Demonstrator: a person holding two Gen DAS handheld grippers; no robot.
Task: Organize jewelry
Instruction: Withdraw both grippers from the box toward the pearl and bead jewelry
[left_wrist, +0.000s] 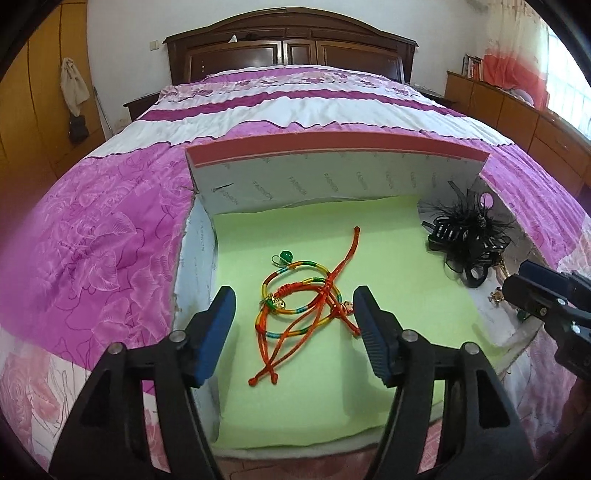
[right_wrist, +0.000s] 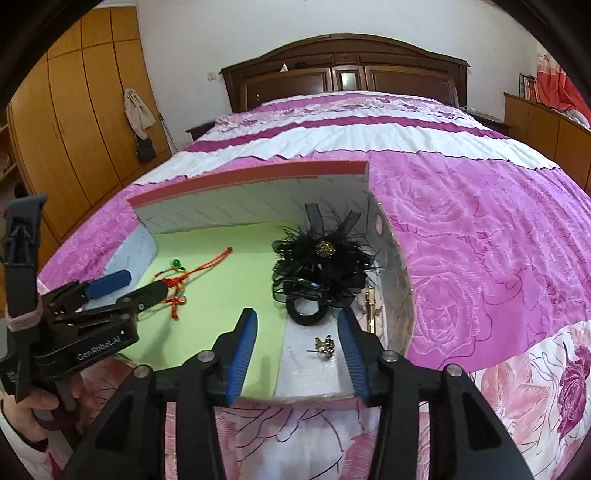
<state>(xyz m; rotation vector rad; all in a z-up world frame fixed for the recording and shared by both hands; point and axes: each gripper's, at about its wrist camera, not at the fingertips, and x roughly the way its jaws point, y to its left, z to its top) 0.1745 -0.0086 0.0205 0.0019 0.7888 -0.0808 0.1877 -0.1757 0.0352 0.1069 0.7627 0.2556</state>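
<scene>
box: an open cardboard box (left_wrist: 332, 177) sits on the bed (left_wrist: 110, 229); its floor is partly covered by a green foam sheet (left_wrist: 388, 258), with a bare white strip on the right side.
cords: the tangle of red and multicoloured cord bracelets (left_wrist: 299, 299) lies on the green sheet, loops overlapping, loose ends trailing toward me; a green bead (left_wrist: 285, 255) sits at its far-left edge.
hair piece: the black feathered hair clip (right_wrist: 325, 266) rests at the right end, half on the sheet and half on the bare strip.
small pieces: a small gold brooch (right_wrist: 325, 345) lies on the bare strip, and a gold bar-shaped piece (right_wrist: 370, 302) lies against the right wall.
left gripper: my left gripper (left_wrist: 295, 332) has its jaws wide open and empty, straddling the near side of the cord tangle; the right-hand pad is touching or just beside a cord.
right gripper: my right gripper (right_wrist: 299, 350) is also spread open and holds nothing, hovering above the brooch.
progress: i judge it as partway; everything i can see is inside the box, but the cords are not separated and nothing is laid out neatly.
left to do: probably untangling the bracelets and placing the small pieces.
hard to see: the gold pieces are too small to identify; the hair clip hides what is under it; the near box wall is cut off by my grippers.
</scene>
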